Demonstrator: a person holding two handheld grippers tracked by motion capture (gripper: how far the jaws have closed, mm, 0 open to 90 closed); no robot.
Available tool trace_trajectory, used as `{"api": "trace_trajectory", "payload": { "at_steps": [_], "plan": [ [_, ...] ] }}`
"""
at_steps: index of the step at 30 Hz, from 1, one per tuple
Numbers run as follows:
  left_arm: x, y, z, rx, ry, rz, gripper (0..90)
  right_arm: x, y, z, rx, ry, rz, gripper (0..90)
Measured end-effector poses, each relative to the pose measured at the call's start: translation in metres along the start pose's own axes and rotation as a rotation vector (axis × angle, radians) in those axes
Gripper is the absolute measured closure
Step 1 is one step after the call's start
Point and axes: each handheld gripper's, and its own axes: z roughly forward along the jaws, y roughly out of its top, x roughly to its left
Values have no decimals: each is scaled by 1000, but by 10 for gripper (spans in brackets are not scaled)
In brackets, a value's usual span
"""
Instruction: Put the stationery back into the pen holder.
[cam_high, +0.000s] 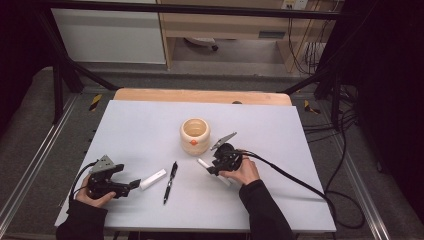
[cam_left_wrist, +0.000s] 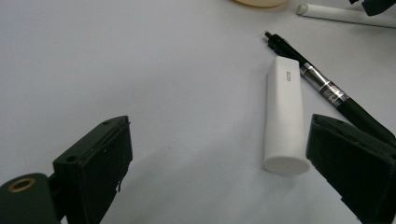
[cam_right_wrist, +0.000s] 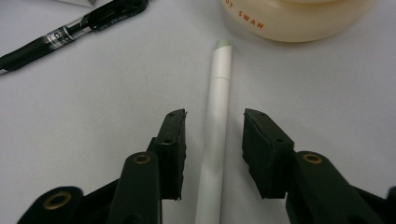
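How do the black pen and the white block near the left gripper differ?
The pen is black, thin and long; the block is white, thicker and shorter. The pen has a silver band; the block bears small print. Both lie flat on the table, side by side.

eraser (cam_high: 153, 179) left of pen (cam_high: 170, 182), cup (cam_high: 194, 136) behind

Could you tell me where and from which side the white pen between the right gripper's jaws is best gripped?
Grip the white pen mid-barrel, from above, jaws closing across its width. It lies flat on the table, and the right gripper already straddles it, open.
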Motion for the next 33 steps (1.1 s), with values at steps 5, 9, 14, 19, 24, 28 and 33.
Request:
{"api": "trace_trajectory", "payload": {
  "at_steps": [5, 9, 14, 19, 24, 28, 33],
  "plan": [
    [0, 0, 0, 0, 0, 0, 72, -1, -1, 3, 25, 4, 15, 692],
    [0, 0, 0, 0, 1, 0, 72, -2, -2, 7, 38, 13, 11, 741],
    [0, 0, 0, 0, 1, 1, 73, -1, -3, 8, 50, 9, 9, 768],
    [0, 0, 0, 1, 1, 1, 73, 0, -3, 8, 53, 3, 11, 774],
    [0, 0, 0, 0, 1, 1, 74, 1, -4, 8, 51, -9, 13, 779],
    [0, 0, 0, 0, 1, 1, 74, 1, -4, 8, 52, -13, 17, 789],
    [0, 0, 0, 0, 1, 2, 74, 2, -4, 8, 52, -14, 21, 791]
  ]
}}
